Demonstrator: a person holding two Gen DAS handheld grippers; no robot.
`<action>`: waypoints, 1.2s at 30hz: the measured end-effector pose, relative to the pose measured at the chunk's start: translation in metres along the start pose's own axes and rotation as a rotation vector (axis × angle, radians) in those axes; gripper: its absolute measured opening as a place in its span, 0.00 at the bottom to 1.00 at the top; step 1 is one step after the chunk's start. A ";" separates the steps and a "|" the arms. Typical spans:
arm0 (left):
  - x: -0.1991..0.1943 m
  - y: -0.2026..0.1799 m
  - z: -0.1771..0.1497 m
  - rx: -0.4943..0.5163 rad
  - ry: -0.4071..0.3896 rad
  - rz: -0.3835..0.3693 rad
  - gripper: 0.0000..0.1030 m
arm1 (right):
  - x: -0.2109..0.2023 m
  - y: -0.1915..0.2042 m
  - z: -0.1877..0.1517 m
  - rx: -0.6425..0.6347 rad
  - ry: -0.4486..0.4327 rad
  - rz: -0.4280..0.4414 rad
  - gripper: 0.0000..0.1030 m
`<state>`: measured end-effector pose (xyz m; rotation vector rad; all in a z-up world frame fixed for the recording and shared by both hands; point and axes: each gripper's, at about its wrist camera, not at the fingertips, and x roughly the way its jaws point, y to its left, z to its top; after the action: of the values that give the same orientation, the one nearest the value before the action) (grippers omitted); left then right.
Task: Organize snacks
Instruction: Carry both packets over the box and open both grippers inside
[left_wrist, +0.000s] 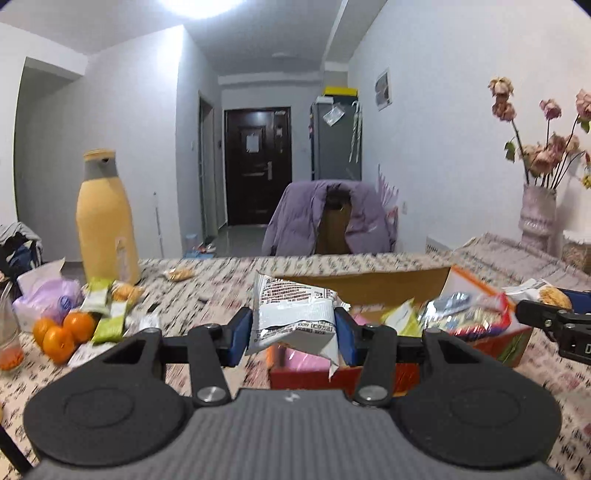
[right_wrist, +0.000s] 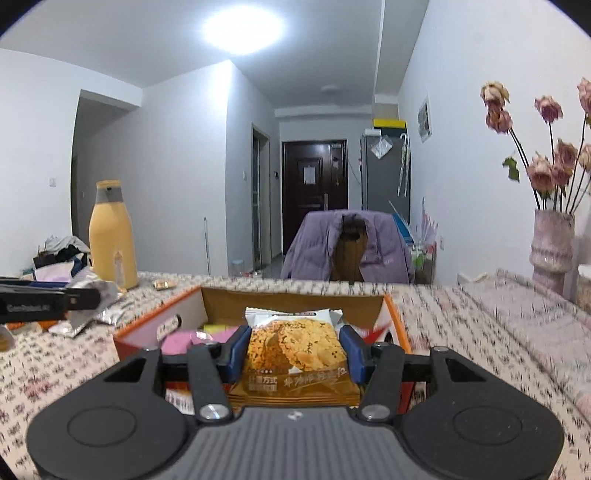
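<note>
My left gripper (left_wrist: 293, 332) is shut on a silver-white snack packet (left_wrist: 295, 314), held above the near left part of an open orange cardboard box (left_wrist: 517, 339) with several snack packs inside. My right gripper (right_wrist: 293, 352) is shut on a cracker packet (right_wrist: 295, 350) with a golden biscuit printed on it, over the same box (right_wrist: 147, 332). In the left wrist view the right gripper's fingers (left_wrist: 535, 314) and its cracker packet (left_wrist: 546, 293) show at the right edge. In the right wrist view the left gripper's fingers (right_wrist: 74, 299) show at the left with the silver packet (right_wrist: 92, 310).
On the patterned tablecloth (left_wrist: 221, 280) stand a tall yellow bottle (left_wrist: 105, 221), three oranges (left_wrist: 61, 332), green snack bars (left_wrist: 107, 314) and a tissue pack (left_wrist: 44, 295). A vase of dried roses (left_wrist: 537, 214) is at the far right. A chair with a purple jacket (left_wrist: 328, 218) is behind the table.
</note>
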<state>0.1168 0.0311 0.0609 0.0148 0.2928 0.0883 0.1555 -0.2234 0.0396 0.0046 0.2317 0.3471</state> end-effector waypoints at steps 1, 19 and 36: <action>0.002 -0.002 0.003 0.003 -0.004 -0.005 0.47 | 0.002 -0.001 0.005 0.004 -0.007 0.003 0.50; 0.080 -0.028 0.050 -0.028 -0.012 -0.029 0.47 | 0.094 -0.008 0.053 0.020 0.019 -0.045 0.50; 0.133 -0.024 0.015 -0.093 0.089 -0.053 0.47 | 0.130 -0.013 0.019 0.049 0.095 -0.070 0.50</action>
<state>0.2501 0.0191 0.0364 -0.0888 0.3778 0.0501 0.2826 -0.1916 0.0282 0.0284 0.3337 0.2716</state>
